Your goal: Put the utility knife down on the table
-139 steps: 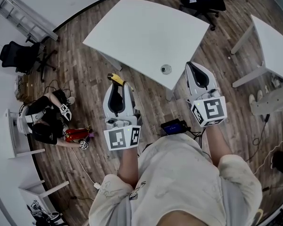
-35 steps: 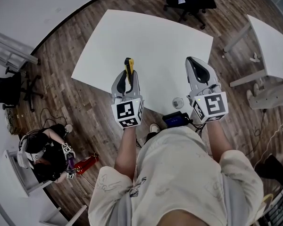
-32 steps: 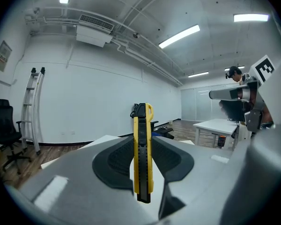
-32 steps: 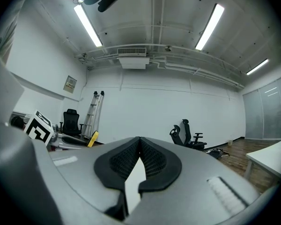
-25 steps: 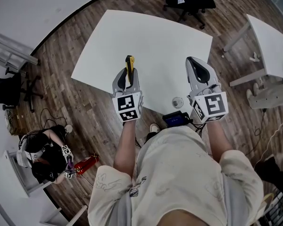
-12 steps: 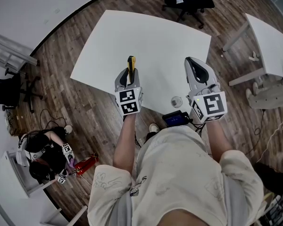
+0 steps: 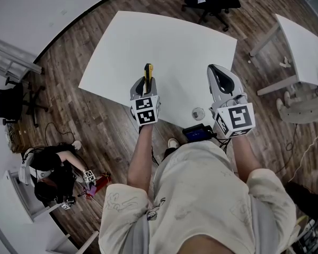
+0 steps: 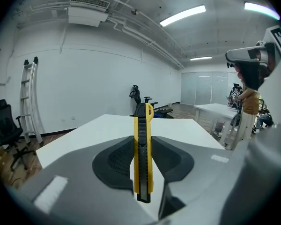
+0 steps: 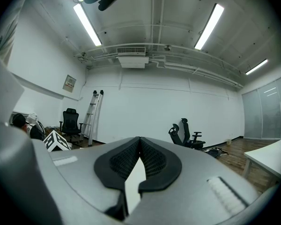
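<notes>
Yellow mid-frame: keeps the utility knife (image 8: 143, 163) clamped in the left gripper (image 7: 144, 86), lowered nearer the white table (image 7: 164, 41) than a second ago; right gripper (image 9: 139, 149) shut, empty; release likely next.

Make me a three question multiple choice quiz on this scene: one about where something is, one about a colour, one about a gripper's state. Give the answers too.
1. Where is the utility knife?
A. in a toolbox
B. between the left gripper's jaws
C. in a pocket

2. What colour is the knife's body?
A. yellow and black
B. red
C. blue

3. How do the right gripper's jaws stand?
A. wide apart
B. clamped on a cup
C. together, with nothing between them

Answers:
1 B: the left gripper view shows both pads pressed on the knife's sides.
2 A: its casing is yellow with a black strip down the middle.
3 C: the right gripper view shows the pad tips meeting, with nothing held.
</notes>
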Demonstrator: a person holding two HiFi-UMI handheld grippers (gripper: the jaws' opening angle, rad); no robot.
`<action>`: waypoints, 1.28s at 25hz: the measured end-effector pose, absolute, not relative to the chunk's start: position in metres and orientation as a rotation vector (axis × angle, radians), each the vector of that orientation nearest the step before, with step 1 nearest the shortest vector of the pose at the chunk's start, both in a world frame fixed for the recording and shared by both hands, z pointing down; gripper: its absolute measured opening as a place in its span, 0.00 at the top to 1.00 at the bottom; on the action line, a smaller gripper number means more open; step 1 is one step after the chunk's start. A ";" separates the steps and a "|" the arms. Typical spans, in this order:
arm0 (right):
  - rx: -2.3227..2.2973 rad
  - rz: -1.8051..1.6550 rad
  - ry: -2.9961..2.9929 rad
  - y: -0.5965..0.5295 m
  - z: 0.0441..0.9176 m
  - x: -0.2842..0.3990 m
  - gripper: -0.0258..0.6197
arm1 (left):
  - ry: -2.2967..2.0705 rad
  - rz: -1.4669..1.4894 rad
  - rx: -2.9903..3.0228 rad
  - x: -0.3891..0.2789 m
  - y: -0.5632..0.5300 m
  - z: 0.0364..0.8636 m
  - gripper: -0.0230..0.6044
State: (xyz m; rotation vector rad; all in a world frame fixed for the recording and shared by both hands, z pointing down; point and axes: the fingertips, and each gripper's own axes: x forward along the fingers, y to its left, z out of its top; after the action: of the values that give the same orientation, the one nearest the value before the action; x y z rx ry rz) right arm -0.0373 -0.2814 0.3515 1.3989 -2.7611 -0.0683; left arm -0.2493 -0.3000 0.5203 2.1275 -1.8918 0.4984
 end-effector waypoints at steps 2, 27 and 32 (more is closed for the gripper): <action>1.402 -0.067 -2.758 -0.281 0.350 -0.041 0.95 | -1.886 0.507 2.123 -0.253 -0.300 0.522 0.75; 1.408 -0.049 -2.747 -0.288 0.355 -0.029 0.95 | -1.785 0.650 2.043 -0.241 -0.307 0.579 0.75; 1.410 -0.055 -2.744 -0.287 0.357 -0.030 0.95 | -1.771 0.662 2.037 -0.242 -0.306 0.586 0.75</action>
State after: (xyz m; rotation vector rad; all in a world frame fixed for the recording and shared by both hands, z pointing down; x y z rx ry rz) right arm -0.0301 -0.2871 0.3568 1.4098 -2.7441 -0.0550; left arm -0.2418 -0.3057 0.5862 2.0375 -1.7714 0.6624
